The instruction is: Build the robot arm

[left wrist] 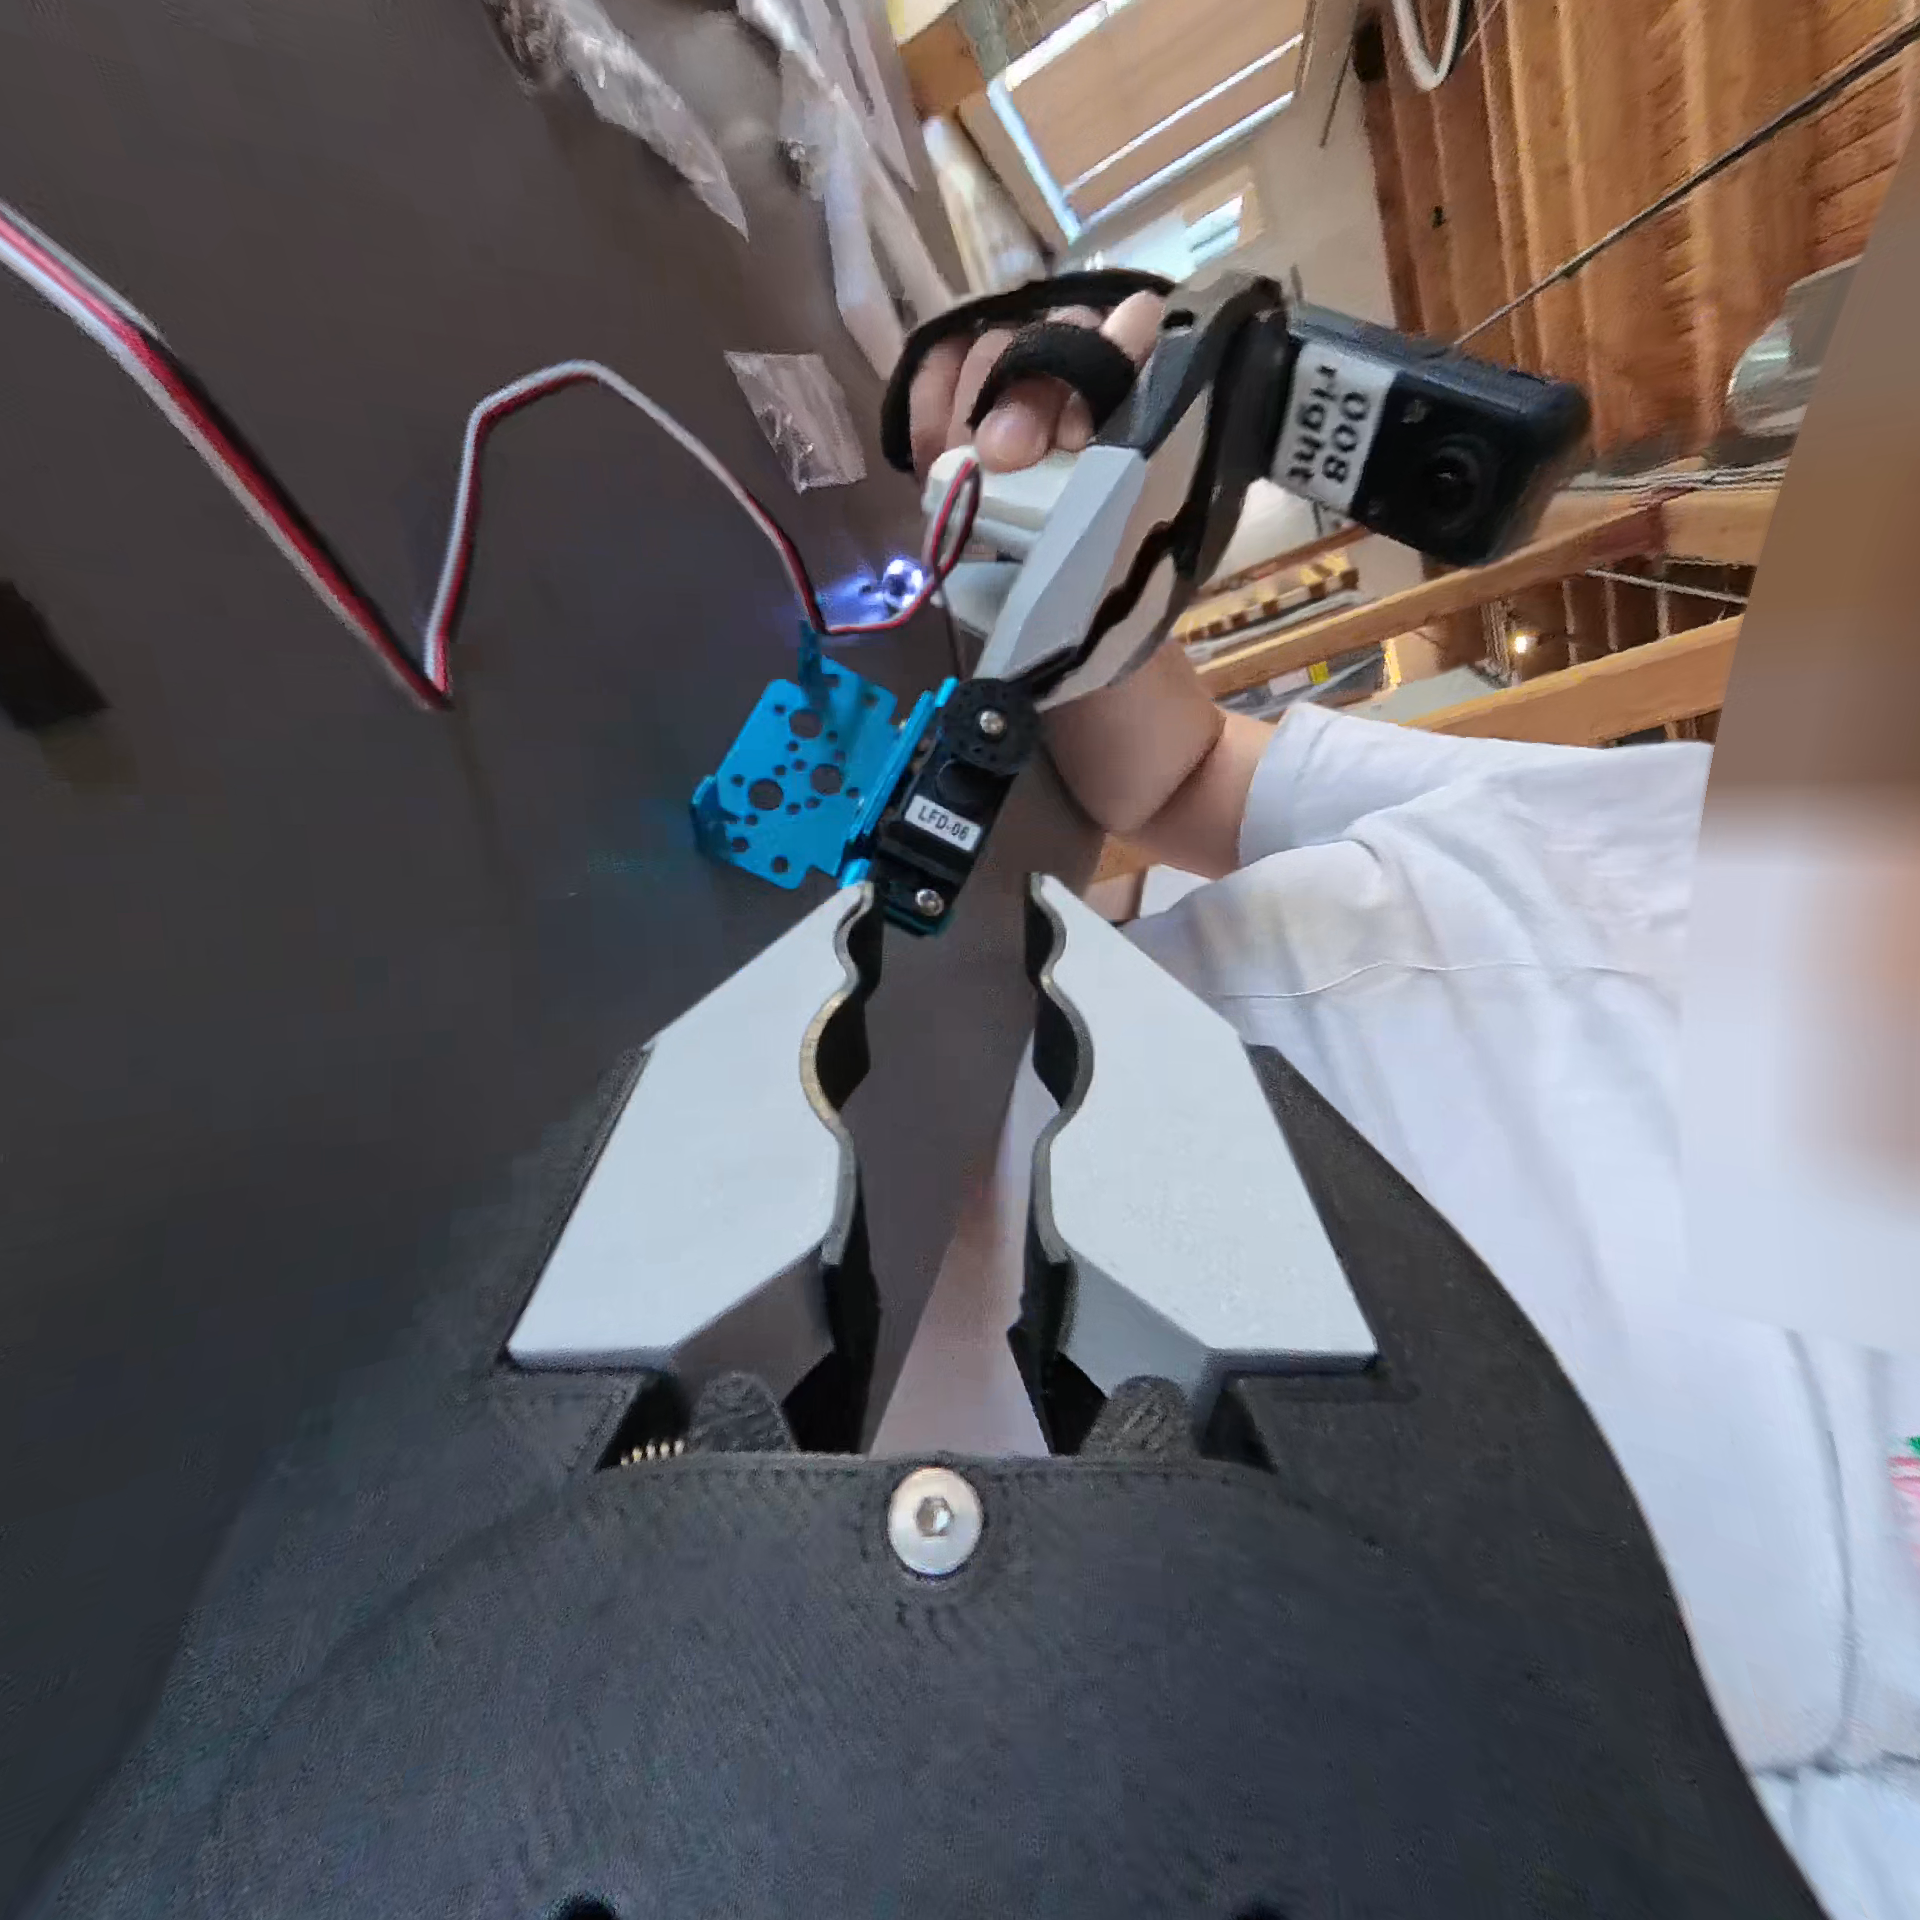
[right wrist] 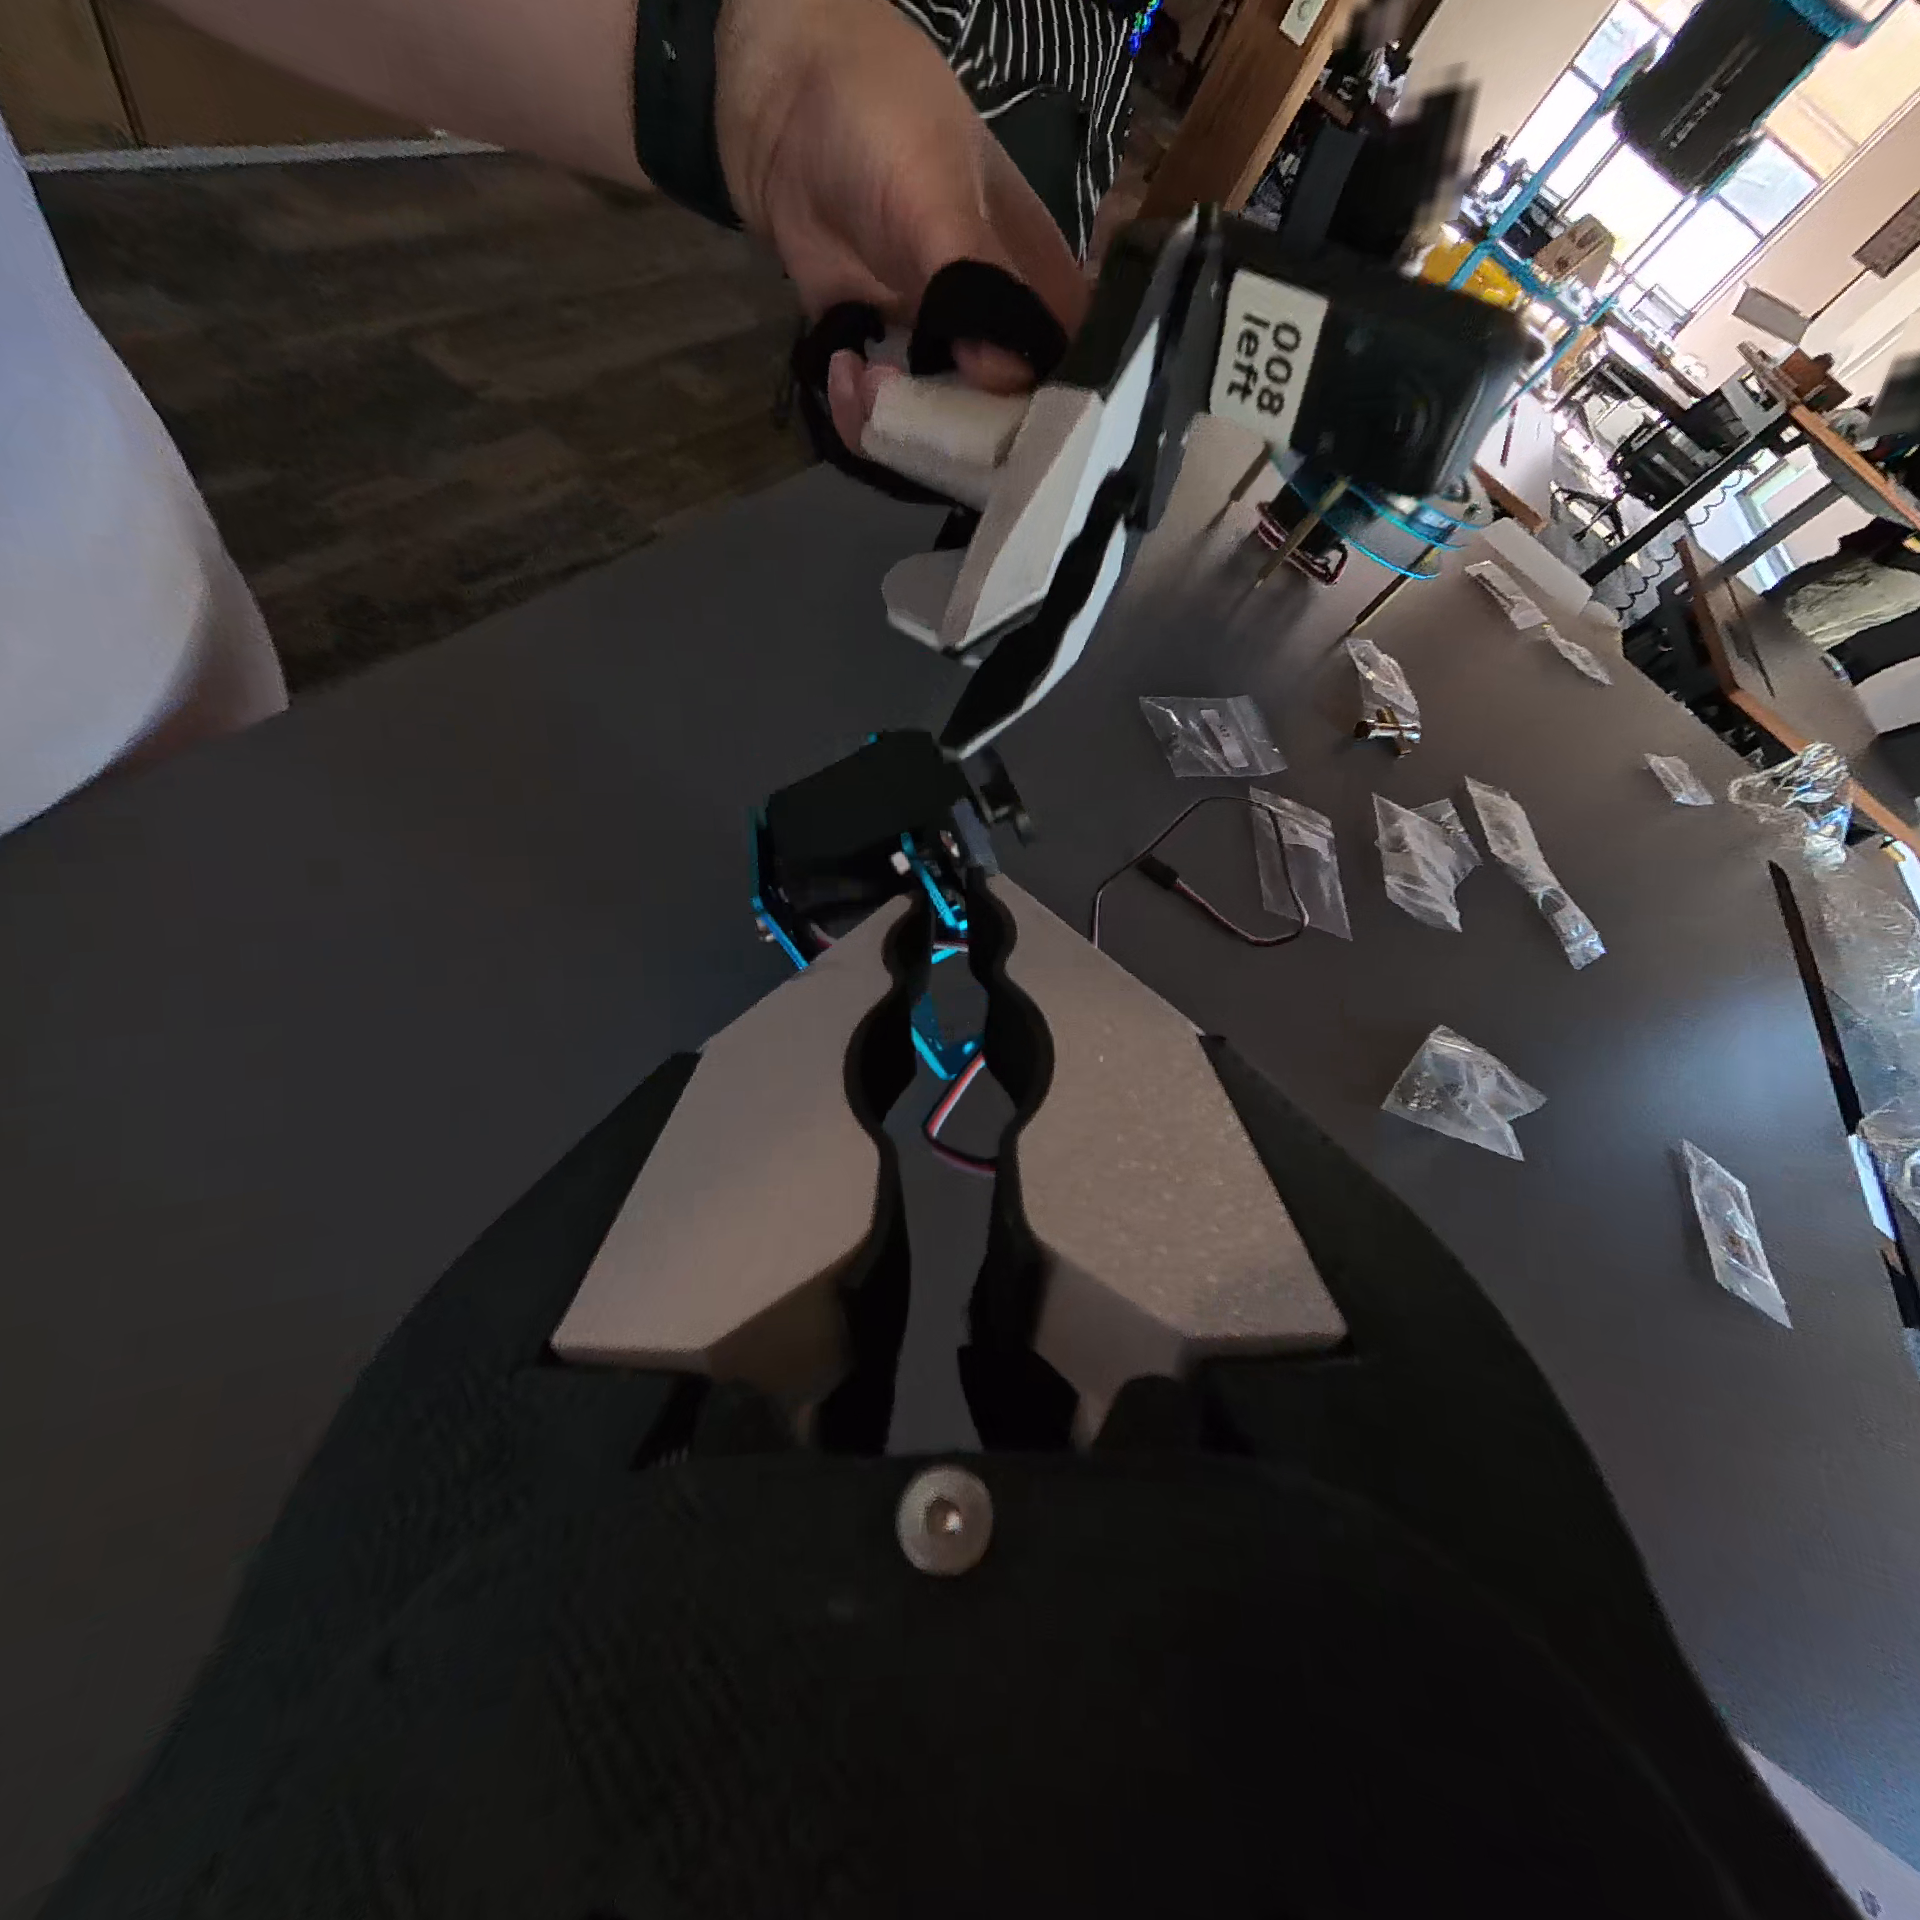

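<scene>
While the left gripper (left wrist: 951, 914) stood with its jaws apart and nothing between them, its tips just near of the black servo (left wrist: 940, 821), the right gripper (right wrist: 951, 914) was closed on the blue bracket (right wrist: 940, 1013) fixed to that servo. The assembly sat at the near middle of the dark table (right wrist: 468, 883), its striped cable (left wrist: 457, 582) trailing left, with clear bags (right wrist: 1210, 736) far right

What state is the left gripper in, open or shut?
Open. In the left wrist view the left gripper shows a clear gap along its fingers, with the table visible through it; the black servo sits by their tips.
</scene>
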